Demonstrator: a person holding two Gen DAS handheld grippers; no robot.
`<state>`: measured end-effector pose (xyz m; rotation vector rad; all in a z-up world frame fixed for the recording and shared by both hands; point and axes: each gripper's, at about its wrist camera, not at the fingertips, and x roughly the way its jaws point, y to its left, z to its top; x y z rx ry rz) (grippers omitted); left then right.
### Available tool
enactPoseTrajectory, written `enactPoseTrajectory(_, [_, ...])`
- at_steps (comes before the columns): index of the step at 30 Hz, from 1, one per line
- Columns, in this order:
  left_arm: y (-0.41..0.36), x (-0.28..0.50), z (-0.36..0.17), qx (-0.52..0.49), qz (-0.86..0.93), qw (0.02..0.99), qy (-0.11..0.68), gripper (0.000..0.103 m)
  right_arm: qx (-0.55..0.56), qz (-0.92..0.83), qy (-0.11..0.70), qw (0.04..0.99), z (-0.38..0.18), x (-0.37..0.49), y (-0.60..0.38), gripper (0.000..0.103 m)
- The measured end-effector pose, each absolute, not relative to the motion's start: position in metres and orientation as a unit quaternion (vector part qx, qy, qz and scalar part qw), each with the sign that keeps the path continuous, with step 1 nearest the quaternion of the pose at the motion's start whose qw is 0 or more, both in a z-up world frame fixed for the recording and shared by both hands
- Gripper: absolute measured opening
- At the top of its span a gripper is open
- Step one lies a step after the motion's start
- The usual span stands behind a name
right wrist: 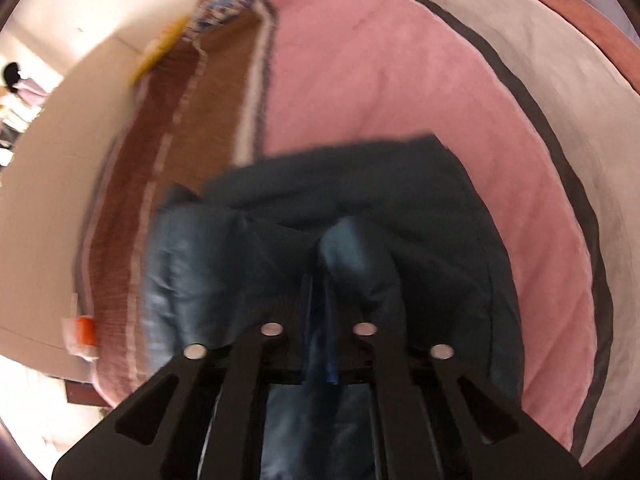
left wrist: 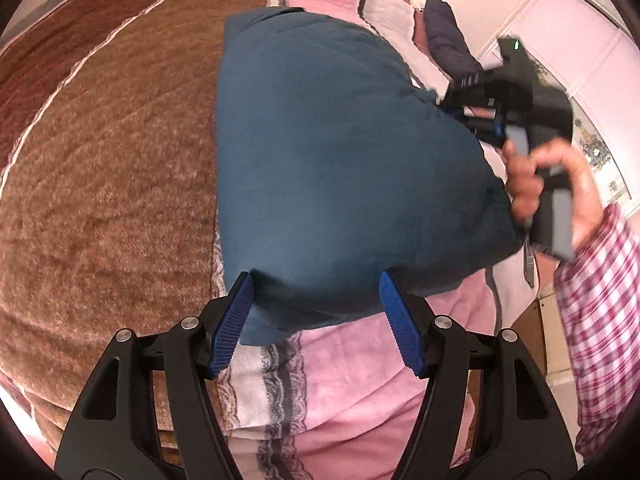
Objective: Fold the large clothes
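Note:
A large dark teal garment (left wrist: 320, 140) lies spread over the bed, in a broad rounded shape. My left gripper (left wrist: 315, 276) hangs open over its near edge, blue pads (left wrist: 232, 328) wide apart with the hem between them, not pressed. My right gripper (left wrist: 444, 100) meets the garment's far right edge, and a hand (left wrist: 532, 184) holds its handle. In the blurred right wrist view, that gripper (right wrist: 320, 248) is shut, with a ridge of the garment (right wrist: 420, 208) bunched up at its tips.
The bed carries a brown fleece blanket (left wrist: 120, 160) on the left and a pink quilt (left wrist: 340, 380) with grey lace-print stripes. A dark padded item (left wrist: 448, 32) lies at the far right. A plaid sleeve (left wrist: 600, 280) reaches in. White panelled wall (left wrist: 580, 20) stands behind.

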<state>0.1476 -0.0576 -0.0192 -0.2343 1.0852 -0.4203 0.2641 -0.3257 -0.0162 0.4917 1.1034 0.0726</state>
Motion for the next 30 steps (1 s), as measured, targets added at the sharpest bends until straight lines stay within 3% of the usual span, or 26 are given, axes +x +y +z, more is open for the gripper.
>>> enactPoseTrajectory(14, [-0.059,0.154,-0.022,-0.09,-0.203,0.834,0.505,0.065,0.283,0.035,0.498,0.819,-0.071,0.231,-0.349,0.0])
enactPoseTrajectory(30, [-0.037,0.145,-0.019,-0.121,-0.195,0.83,0.509,0.065,0.293,0.015,0.5,0.814,-0.068,0.229,-0.345,0.0])
